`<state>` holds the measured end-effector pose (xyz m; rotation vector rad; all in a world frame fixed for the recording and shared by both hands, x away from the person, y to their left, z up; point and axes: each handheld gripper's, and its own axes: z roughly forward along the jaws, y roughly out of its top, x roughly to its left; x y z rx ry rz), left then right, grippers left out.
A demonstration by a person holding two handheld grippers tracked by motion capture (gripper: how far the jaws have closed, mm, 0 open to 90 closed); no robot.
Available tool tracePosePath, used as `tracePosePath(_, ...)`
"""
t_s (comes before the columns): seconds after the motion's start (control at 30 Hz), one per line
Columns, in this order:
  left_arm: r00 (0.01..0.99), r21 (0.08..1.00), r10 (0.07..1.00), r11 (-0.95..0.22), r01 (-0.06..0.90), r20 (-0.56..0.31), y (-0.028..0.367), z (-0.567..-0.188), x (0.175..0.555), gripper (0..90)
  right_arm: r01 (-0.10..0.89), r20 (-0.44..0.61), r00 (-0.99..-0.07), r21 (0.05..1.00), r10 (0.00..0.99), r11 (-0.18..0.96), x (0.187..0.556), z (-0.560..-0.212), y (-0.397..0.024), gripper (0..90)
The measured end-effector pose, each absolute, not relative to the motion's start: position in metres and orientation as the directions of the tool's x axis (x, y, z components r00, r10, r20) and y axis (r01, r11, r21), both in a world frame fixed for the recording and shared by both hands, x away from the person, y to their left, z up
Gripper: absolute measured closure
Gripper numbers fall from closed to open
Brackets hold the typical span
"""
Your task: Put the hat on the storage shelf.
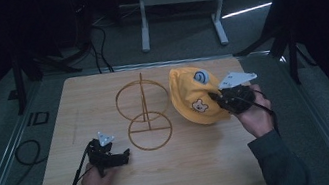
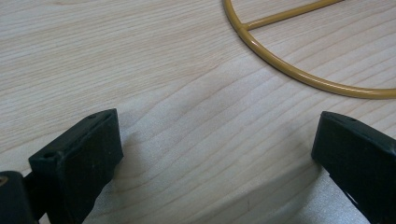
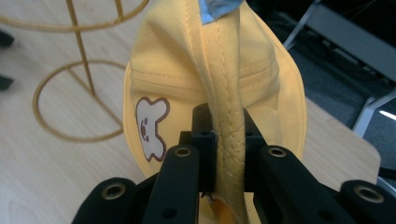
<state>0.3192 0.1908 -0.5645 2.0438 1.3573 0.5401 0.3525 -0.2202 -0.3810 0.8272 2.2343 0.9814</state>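
Pale wooden counter (image 1: 207, 176) first: near edge and right corner cut off by the high view's lower border, surroundings beyond it lost in near darkness. Gold wire stand of two rings on a thin upright post (image 1: 146, 117) planted mid-counter and taken as landmark; upper ring seen at a slant in the high view, lower ring flat on the wood, a mere arc of it (image 2: 299, 70) caught in the left tool view.

Right of the stand, just beside its rings: soft yellow cloth cap with a small bear patch (image 1: 196, 96), folded upward so its inside stays hidden; pale blue patch near the top partly turned away, cropped at the upper edge in the right tool view, design too small to read. Whether the cap rests on the counter or hangs clear, hard to tell.

Right tool (image 1: 215, 97), right of the stand at the cap's edge: jaws pressed together on a doubled fold of the brim (image 3: 229, 140), pad tips buried in cloth.

Left tool (image 1: 126, 153), near side of the stand and left of its lower ring: jaws spread wide, bare wood between them, low over the counter.
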Motion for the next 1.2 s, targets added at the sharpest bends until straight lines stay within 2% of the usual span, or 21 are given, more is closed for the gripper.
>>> tracePosePath(1.2, 0.39, 0.688, 0.921, -0.283, 0.669, -0.001, 0.191, -0.564, 0.319, 1.9, 0.195, -0.275, -0.657, 0.837, 0.701, 0.511, 0.325, -0.352, -0.214, 82.7)
